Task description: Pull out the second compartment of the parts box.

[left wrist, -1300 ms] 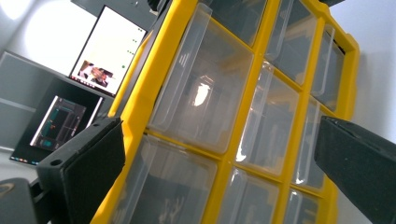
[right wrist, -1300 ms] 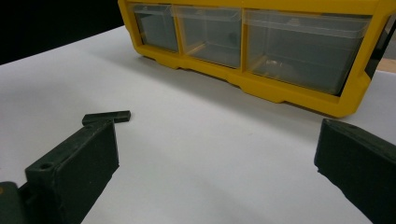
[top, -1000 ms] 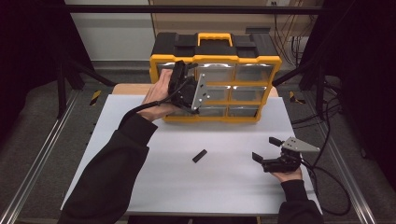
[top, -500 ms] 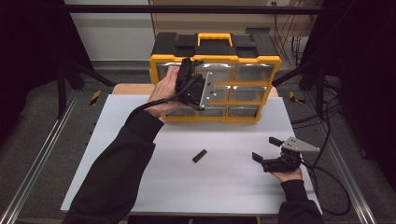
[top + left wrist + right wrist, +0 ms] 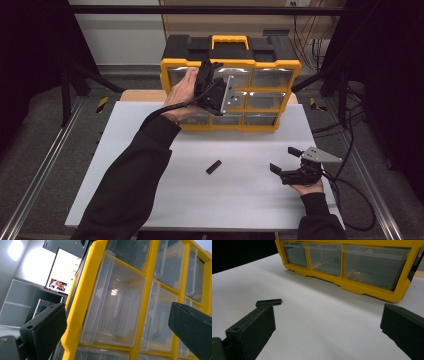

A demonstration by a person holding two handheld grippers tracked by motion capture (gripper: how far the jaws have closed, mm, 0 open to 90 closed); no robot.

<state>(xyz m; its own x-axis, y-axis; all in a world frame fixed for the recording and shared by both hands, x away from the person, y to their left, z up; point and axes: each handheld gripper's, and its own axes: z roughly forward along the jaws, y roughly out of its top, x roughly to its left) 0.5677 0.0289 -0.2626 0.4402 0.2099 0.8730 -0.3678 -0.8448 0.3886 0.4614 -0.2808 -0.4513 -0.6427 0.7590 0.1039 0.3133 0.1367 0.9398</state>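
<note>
**Left gripper lining up on a clear drawer of the yellow organizer**

Since the earlier high view, the left gripper (image 5: 212, 80) has risen from the middle drawer row toward the upper left of the yellow organizer (image 5: 231, 125); the right gripper (image 5: 289, 162) and the small black block (image 5: 213, 167) have not moved.

Organizer: upright at the far edge of the white table (image 5: 150, 200). In the left gripper view its jaws stand wide apart, with one clear drawer (image 5: 115, 305) and the yellow post beside it between them, close ahead. No contact visible.

Right gripper: resting low on the table, jaws apart, nothing between them; block just beyond its left jaw.

Judgement: approach step, drawer not yet gripped. Next move calls for centring on the drawer's raised front lip, closing, then pulling straight outward.
</note>
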